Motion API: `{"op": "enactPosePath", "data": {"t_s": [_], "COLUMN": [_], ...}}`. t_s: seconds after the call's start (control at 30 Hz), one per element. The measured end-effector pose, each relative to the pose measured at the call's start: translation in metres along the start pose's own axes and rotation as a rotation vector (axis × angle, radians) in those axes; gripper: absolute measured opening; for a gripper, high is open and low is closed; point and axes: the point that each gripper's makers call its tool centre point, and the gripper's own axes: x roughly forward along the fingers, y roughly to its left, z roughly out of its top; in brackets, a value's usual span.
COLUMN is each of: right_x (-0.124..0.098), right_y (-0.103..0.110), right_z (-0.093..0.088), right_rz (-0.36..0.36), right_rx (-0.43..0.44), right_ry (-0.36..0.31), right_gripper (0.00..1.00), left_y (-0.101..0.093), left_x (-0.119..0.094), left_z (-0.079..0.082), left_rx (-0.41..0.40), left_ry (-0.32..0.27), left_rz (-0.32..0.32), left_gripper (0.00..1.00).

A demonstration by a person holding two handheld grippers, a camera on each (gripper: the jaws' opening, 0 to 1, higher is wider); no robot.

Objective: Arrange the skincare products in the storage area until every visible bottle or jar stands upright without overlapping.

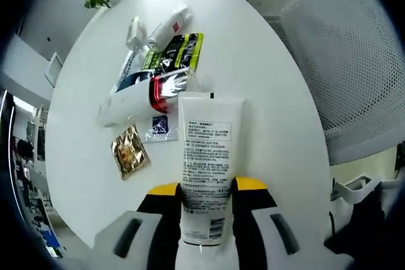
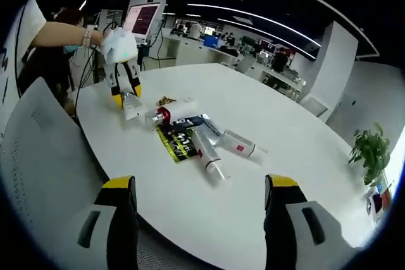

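Across frame centre, white table [image 1: 266, 93] carries pile of lying products [image 1: 158, 74]. Bottom centre of left gripper view, left tongs [image 1: 204, 197] clamp white tube [image 1: 205, 156]. Bottom of right gripper view, right tongs [image 2: 199, 184] spread wide, empty. Gold sachet [image 1: 130, 151] at left.

A white tube [image 1: 204, 169] stands clamped upright — other bottles [image 1: 166, 26] and sachets [image 1: 130, 150] lie jumbled flat on the table.
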Motion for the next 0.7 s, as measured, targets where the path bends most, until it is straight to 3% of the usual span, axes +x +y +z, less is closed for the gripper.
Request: {"op": "enactPosePath", "data": {"t_s": [0.13, 0.27, 0.7], "right_x": [0.005, 0.006, 0.015], "right_y": [0.004, 0.008, 0.018], "right_z": [0.007, 0.017, 0.039], "right_rz": [0.022, 0.059, 0.141], "right_rx": [-0.006, 0.016, 0.040], "right_ry": [-0.020, -0.059, -0.119], "right_gripper": [0.77, 0.74, 0.56], "left_y": [0.005, 0.007, 0.004], "left_x": [-0.005, -0.009, -0.022], "left_z": [0.010, 0.017, 0.050], "left_rx": [-0.051, -0.052, -0.102], "left_ry": [-0.072, -0.110, -0.288], "left_rz": [0.027, 0.042, 0.104], "left_gripper": [0.26, 0.26, 0.26]}}
